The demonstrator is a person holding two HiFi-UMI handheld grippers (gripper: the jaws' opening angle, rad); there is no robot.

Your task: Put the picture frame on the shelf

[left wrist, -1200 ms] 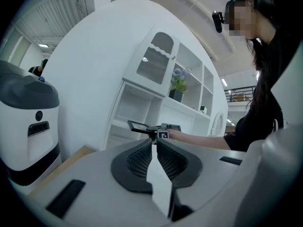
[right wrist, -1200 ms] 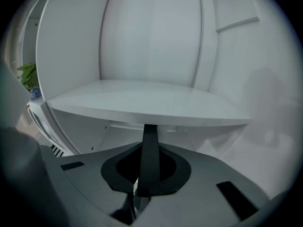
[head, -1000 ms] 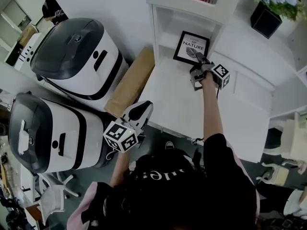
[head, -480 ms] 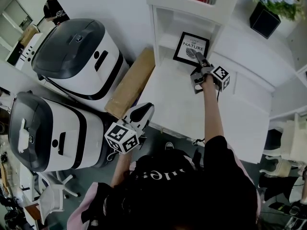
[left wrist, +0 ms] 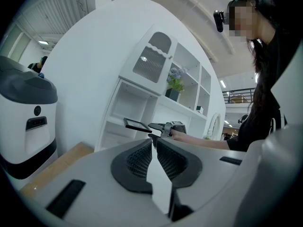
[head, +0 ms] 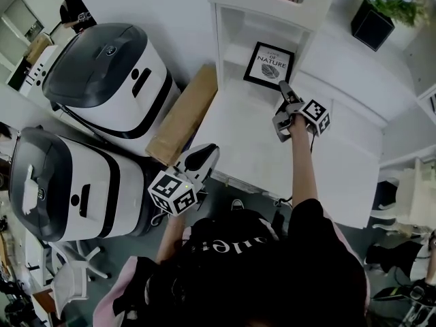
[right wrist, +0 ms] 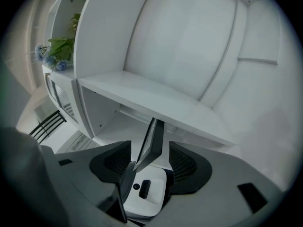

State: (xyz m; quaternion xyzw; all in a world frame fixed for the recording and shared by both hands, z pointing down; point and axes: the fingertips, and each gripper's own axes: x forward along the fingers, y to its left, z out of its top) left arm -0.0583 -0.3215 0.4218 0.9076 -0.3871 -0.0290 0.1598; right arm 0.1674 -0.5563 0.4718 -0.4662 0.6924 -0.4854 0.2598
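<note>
The black picture frame [head: 270, 65] with a white print leans in the lower compartment of the white shelf unit [head: 231, 29]. My right gripper [head: 282, 88] is just in front of the frame's lower right corner. Its jaws are opening. In the right gripper view the frame [right wrist: 152, 141] shows edge-on between the wide-spread pads [right wrist: 116, 162], with a gap on both sides. My left gripper [head: 204, 153] hangs low by the table's near edge, shut on nothing. The left gripper view shows the frame [left wrist: 137, 124] and the right gripper [left wrist: 158, 126] beyond its own tips [left wrist: 153, 144].
Two large white and dark grey machines [head: 109, 73] [head: 65, 182] stand at the left. A cardboard box [head: 184, 114] lies between them and the white table [head: 252, 148]. Blue flowers in a black pot [head: 373, 20] sit on a ledge at the right. A shelf board [right wrist: 156, 103] runs just above the frame.
The right gripper has drawn back a little from the frame's corner, and the frame stays leaning in the shelf. The left gripper has barely moved.
</note>
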